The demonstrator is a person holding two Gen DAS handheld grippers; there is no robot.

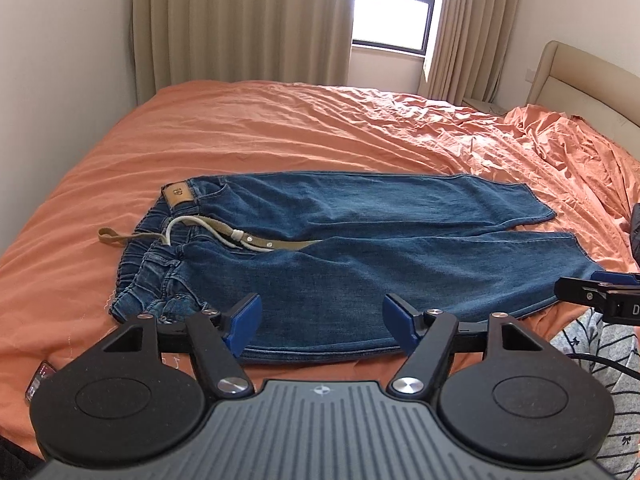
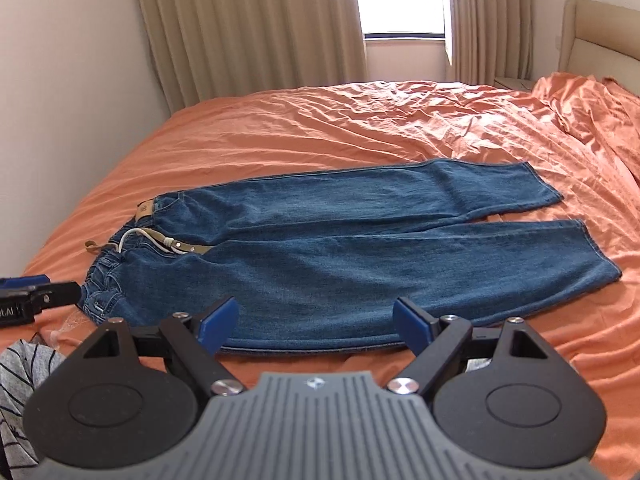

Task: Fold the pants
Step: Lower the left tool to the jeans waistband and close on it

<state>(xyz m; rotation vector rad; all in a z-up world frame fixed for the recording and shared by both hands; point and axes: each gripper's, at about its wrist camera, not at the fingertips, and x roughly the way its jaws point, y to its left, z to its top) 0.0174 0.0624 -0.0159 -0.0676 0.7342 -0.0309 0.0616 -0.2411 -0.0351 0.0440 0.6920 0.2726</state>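
Blue denim pants (image 1: 360, 256) lie flat on the orange bed, waistband to the left and both legs running right; they also show in the right wrist view (image 2: 340, 256). A tan belt with a white cord (image 1: 224, 236) lies across the waist. My left gripper (image 1: 322, 320) is open and empty, hovering over the near leg's edge close to the waist. My right gripper (image 2: 316, 322) is open and empty over the same near edge, further toward the hems. Each gripper's tip shows at the other view's side: the right gripper (image 1: 596, 290) and the left gripper (image 2: 28, 292).
The orange bedsheet (image 1: 280, 132) is rumpled toward the right by the headboard (image 1: 580, 76). Beige curtains (image 1: 240, 20) and a window stand behind the bed. A phone (image 1: 38, 380) lies at the near left edge. A striped grey garment (image 1: 600, 352) lies near the front.
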